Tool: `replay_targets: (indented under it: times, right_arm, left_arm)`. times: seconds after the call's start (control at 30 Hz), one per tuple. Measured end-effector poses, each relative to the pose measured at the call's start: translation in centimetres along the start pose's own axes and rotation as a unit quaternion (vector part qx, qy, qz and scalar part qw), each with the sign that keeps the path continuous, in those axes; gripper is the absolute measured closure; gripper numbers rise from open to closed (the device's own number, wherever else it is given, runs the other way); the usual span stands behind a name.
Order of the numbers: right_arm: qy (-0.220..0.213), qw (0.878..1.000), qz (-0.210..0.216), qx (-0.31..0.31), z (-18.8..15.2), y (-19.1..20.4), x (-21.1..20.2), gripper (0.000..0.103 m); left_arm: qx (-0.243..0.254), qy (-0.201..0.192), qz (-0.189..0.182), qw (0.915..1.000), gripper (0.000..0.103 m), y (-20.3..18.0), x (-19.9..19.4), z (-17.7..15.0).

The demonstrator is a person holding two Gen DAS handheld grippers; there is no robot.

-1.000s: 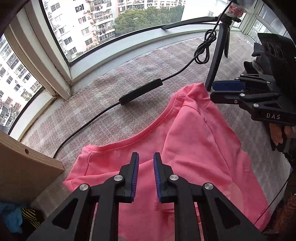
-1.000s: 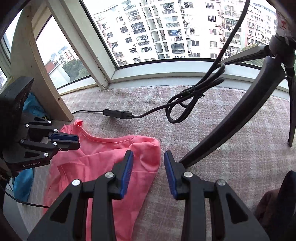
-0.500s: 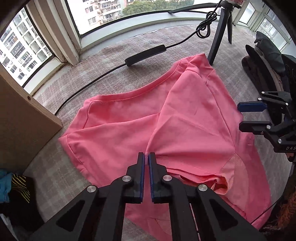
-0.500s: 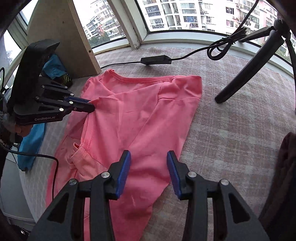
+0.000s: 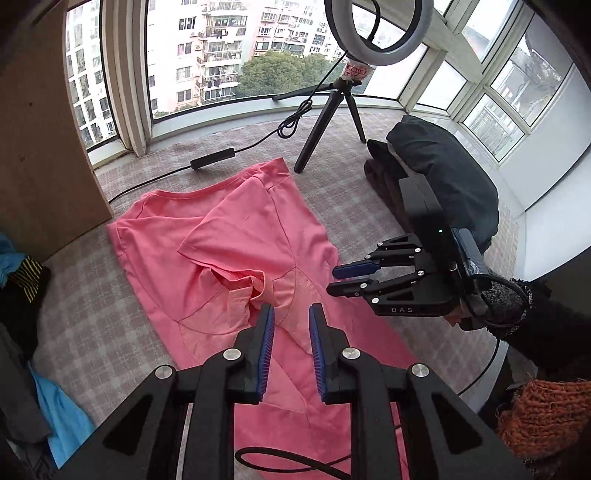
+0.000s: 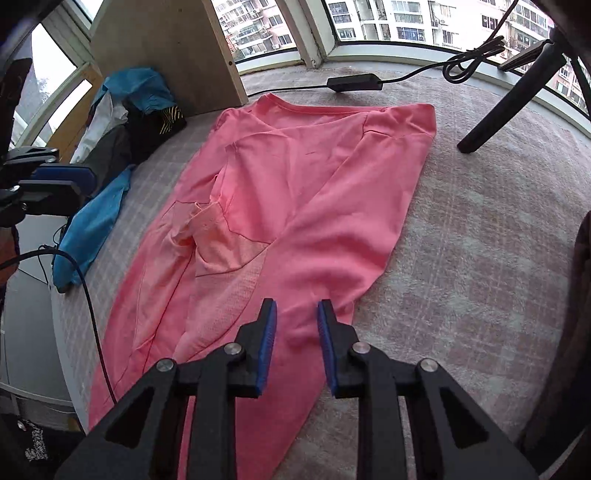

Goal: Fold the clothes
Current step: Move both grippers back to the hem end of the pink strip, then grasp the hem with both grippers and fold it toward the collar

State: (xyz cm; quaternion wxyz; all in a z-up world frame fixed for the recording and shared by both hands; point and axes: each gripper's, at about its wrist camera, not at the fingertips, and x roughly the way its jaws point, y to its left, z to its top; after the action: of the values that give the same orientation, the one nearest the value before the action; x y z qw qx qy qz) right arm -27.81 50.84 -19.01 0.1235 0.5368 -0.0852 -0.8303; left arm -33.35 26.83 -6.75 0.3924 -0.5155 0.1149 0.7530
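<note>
Two grippers are in your hands, and both have their blue pads apart with nothing between them. Your left gripper [image 5: 291, 336] hangs over the near middle of the pink shirt [image 5: 240, 236], just behind the bunched sleeve [image 5: 240, 288], which lies folded inward on the body of the shirt. Your right gripper [image 6: 296, 339] hovers over the near right edge of the shirt, where the side is folded in as a long diagonal flap. In the left wrist view you see this right gripper [image 5: 336, 278] from the side, just beside the right edge of the shirt, fingers parted and empty.

The shirt lies spread on the checked cloth surface [image 6: 480, 258], with its collar [image 6: 295, 107] at the far end, toward the window. Left of the shirt, on the same surface, is a pile of other clothes: a blue garment [image 6: 96, 218] nearest, then dark pieces and one black piece with yellow stripes [image 6: 168, 122]. Behind this pile, a wooden board [image 6: 166, 48] stands upright near the far left corner of the shirt. Right of the shirt sits a stack of dark folded clothes [image 5: 439, 177].

Beyond the collar, a black cable with an inline box [image 6: 354, 82] runs across the surface. Far right of the collar stands a tripod [image 5: 328, 125] carrying a ring light [image 5: 380, 33], before the window.
</note>
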Motion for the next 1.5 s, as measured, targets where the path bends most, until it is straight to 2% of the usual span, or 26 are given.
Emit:
replay_targets:
  times: [0.07,0.13,0.2,0.23,0.3,0.33,0.43,0.5,0.53,0.63,0.73,0.87,0.93,1.0,1.03,1.07,1.13,1.17,1.2,1.23,1.27,1.33,1.4,1.5]
  right_arm:
    - [0.03,0.999,-0.017,-0.034,-1.5,1.6,-0.1,0.079]
    - [0.043,0.997,-0.044,-0.051,-3.8,2.7,-2.2,0.079]
    - [0.023,0.999,-0.033,-0.036,-6.5,3.3,-5.8,0.078]
    - [0.011,1.0,-0.019,-0.018,-8.0,3.5,-7.6,0.072]
    - [-0.001,1.0,-0.001,0.009,-11.5,4.3,-9.8,0.061]
    - [-0.007,1.0,0.007,0.022,-13.2,4.7,-10.8,0.061]
    - [0.015,0.999,-0.023,0.046,-18.8,6.6,-11.3,0.061]
    - [0.023,0.996,-0.013,0.091,-22.4,7.1,-11.6,0.061]
    - [0.022,0.993,-0.005,0.116,-23.9,7.4,-11.6,0.061]
    - [0.02,0.987,0.004,0.162,-27.3,8.8,-11.3,0.061]
    - [0.024,0.987,-0.011,0.162,-29.4,11.3,-10.6,0.061]
    - [0.016,0.988,-0.046,0.147,-30.6,14.3,-9.8,0.061]
    - [0.007,0.988,-0.06,0.14,-30.9,15.5,-9.5,0.061]
    - [0.013,0.987,-0.088,0.133,-30.9,16.6,-9.3,0.061]
    - [0.021,0.987,-0.095,0.127,-30.8,17.2,-9.7,0.061]
    - [0.011,0.989,-0.091,0.112,-30.8,17.8,-11.1,0.061]
    - [-0.016,0.993,-0.074,0.091,-31.1,18.7,-14.5,0.061]
    - [-0.032,0.993,-0.056,0.101,-31.5,18.3,-15.9,0.06]
    - [-0.048,0.992,-0.037,0.114,-31.9,17.9,-17.3,0.053]
    - [-0.061,0.989,-0.05,0.127,-32.1,17.5,-17.9,0.046]
    - [-0.074,0.985,-0.068,0.14,-32.3,17.2,-18.3,0.046]
    - [-0.067,0.983,-0.103,0.14,-32.3,17.0,-16.9,0.046]
    - [-0.056,0.982,-0.098,0.154,-32.0,16.4,-14.9,0.046]
    - [-0.04,0.979,-0.101,0.17,-31.6,15.8,-12.3,0.046]
  left_arm:
    - [-0.019,-0.019,0.028,0.9992,0.078,-0.2,-4.0,-3.0]
    - [-0.039,-0.038,0.057,0.9969,0.076,-0.3,-8.1,-6.1]
    - [-0.073,-0.049,0.069,0.9937,0.066,-0.2,-10.5,-10.5]
    - [-0.089,-0.045,0.073,0.9923,0.066,-0.2,-11.1,-12.6]
    - [-0.114,-0.024,0.071,0.9907,0.066,-0.4,-10.9,-17.1]
    - [-0.12,-0.011,0.069,0.9903,0.066,-0.7,-10.4,-19.1]
    - [-0.138,0.025,0.046,0.989,0.066,-1.3,-9.4,-24.9]
    - [-0.154,0.042,0.047,0.986,0.066,-0.9,-9.9,-28.5]
    - [-0.163,0.052,0.049,0.984,0.066,-0.5,-10.0,-30.0]
    - [-0.189,0.065,0.012,0.9797,0.066,0.1,-9.0,-32.6]
    - [-0.146,0.081,-0.01,0.986,0.066,-2.2,-6.3,-32.7]
    - [-0.108,0.083,-0.056,0.989,0.066,-5.2,-3.2,-32.1]
    - [-0.088,0.086,-0.048,0.9912,0.066,-6.3,-1.9,-31.7]
    - [-0.078,0.108,-0.034,0.9905,0.069,-7.2,-1.5,-31.7]
    - [-0.073,0.114,-0.04,0.9899,0.069,-7.6,-2.4,-31.9]
    - [-0.058,0.099,-0.05,0.9922,0.068,-8.0,-4.2,-32.3]
    - [-0.027,0.071,-0.027,0.9967,0.066,-7.9,-8.2,-33.3]
    - [-0.016,0.063,-0.009,0.9978,0.064,-7.6,-10.0,-33.8]
    - [-0.028,0.061,0.001,0.9977,0.063,-6.8,-10.5,-34.0]
    - [-0.04,0.059,0.011,0.9974,0.063,-6.0,-11.0,-34.1]
    - [-0.052,0.056,0.021,0.9968,0.063,-5.2,-11.5,-34.3]
    - [-0.08,0.06,0.014,0.9949,0.063,-4.5,-9.6,-34.1]
    - [-0.094,0.068,0.001,0.9932,0.063,-4.9,-6.8,-33.7]
    - [-0.082,0.084,0.007,0.9931,0.063,-7.0,-3.3,-32.8]
